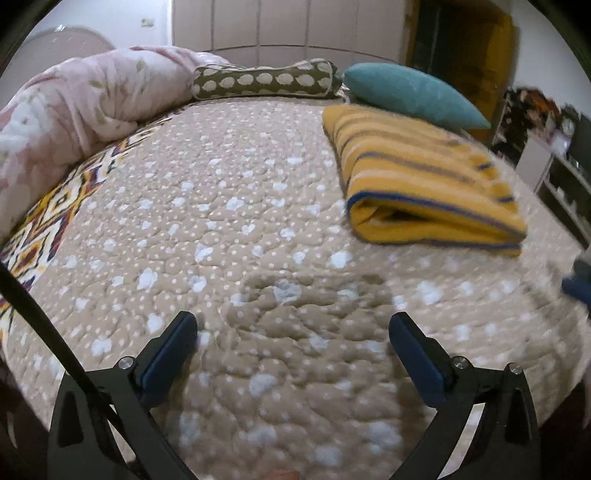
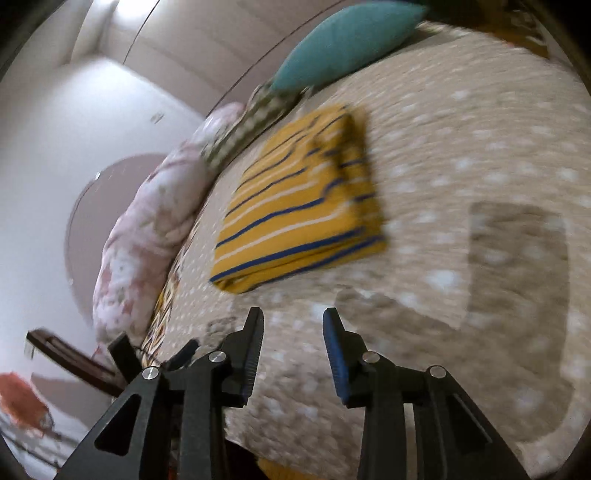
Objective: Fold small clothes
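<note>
I see the folded yellow striped garment (image 1: 424, 177) lying flat on the bed, ahead and to the right of my left hand-held gripper (image 1: 293, 332), and ahead and slightly left of my right hand-held gripper (image 2: 293, 325). Its far edge smears into blur in the right wrist view, so I cannot make out its folds there. My left hand-held gripper is released, jaws spread wide over bare quilt, nothing between them. My right hand-held gripper stands partly apart, also empty, clear of the garment. At the right edge of the left view a blue-grey shape is cut off and too blurred to name. The beige dotted quilt (image 1: 221, 221) covers the bed. Beyond the garment lie a teal pillow (image 1: 410, 92) and a patterned bolster (image 1: 266, 79); a pink floral duvet (image 1: 74, 107) is bunched far left. Pale wardrobe doors (image 1: 280, 22) stand behind.
</note>
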The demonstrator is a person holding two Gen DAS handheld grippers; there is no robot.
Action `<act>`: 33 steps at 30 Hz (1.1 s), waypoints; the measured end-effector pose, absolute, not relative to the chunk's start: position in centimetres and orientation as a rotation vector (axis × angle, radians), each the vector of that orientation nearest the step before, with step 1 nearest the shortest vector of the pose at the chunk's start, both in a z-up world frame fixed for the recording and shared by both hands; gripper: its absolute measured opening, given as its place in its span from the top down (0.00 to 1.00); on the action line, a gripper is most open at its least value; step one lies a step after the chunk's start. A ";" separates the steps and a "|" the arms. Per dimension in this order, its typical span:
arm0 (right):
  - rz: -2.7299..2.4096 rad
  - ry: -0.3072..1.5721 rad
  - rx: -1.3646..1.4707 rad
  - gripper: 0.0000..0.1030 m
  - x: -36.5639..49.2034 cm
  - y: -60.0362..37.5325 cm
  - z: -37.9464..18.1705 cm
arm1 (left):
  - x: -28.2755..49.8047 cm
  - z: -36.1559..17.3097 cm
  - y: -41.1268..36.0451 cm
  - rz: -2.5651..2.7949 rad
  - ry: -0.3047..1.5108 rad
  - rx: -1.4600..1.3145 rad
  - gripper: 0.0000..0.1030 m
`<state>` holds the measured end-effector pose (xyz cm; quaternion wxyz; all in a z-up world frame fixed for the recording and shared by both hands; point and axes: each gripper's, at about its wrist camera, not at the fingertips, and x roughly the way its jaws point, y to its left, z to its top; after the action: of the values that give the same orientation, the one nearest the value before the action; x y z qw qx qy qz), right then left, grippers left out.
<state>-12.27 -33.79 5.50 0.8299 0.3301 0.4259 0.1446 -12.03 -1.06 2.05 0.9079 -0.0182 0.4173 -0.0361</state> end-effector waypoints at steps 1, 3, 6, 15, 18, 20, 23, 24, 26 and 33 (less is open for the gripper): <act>0.268 0.892 0.679 0.62 -13.0 -34.3 6.0 | -12.5 3.0 -1.2 -0.069 0.852 -0.049 0.00; 0.168 0.878 0.581 0.58 -14.3 -34.6 6.8 | -13.6 5.3 -1.7 -0.038 0.833 -0.030 0.00; 0.064 0.881 0.439 0.55 -15.3 -34.5 7.6 | -15.2 7.7 -3.0 -0.019 0.825 0.019 0.00; -0.041 0.920 0.299 0.48 -17.3 -32.8 7.2 | -19.6 8.4 -5.4 -0.014 0.844 0.037 0.00; -0.085 0.914 0.232 0.44 -18.2 -31.9 7.1 | -19.9 8.1 -5.8 -0.029 0.864 0.030 0.00; -0.105 0.913 0.202 0.44 -18.8 -31.2 6.9 | -20.1 8.2 -5.9 -0.034 0.863 0.030 0.00; -0.129 0.915 0.183 0.43 -19.3 -30.7 6.6 | -20.5 8.4 -6.0 -0.047 0.855 0.029 0.00; -0.134 0.919 0.180 0.43 -19.3 -30.6 6.5 | -20.6 8.3 -6.1 -0.051 0.857 0.030 0.00; -0.145 0.930 0.178 0.42 -19.2 -30.5 6.3 | -20.6 8.2 -6.2 -0.059 0.865 0.034 0.00; -0.144 0.961 0.142 0.40 -19.0 -29.6 5.5 | -20.4 7.6 -6.8 -0.085 0.899 0.051 0.00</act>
<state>-19.04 -29.59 5.55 0.8818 0.0683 0.4616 -0.0691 -20.38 -6.85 7.59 0.8995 0.0249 0.4344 -0.0411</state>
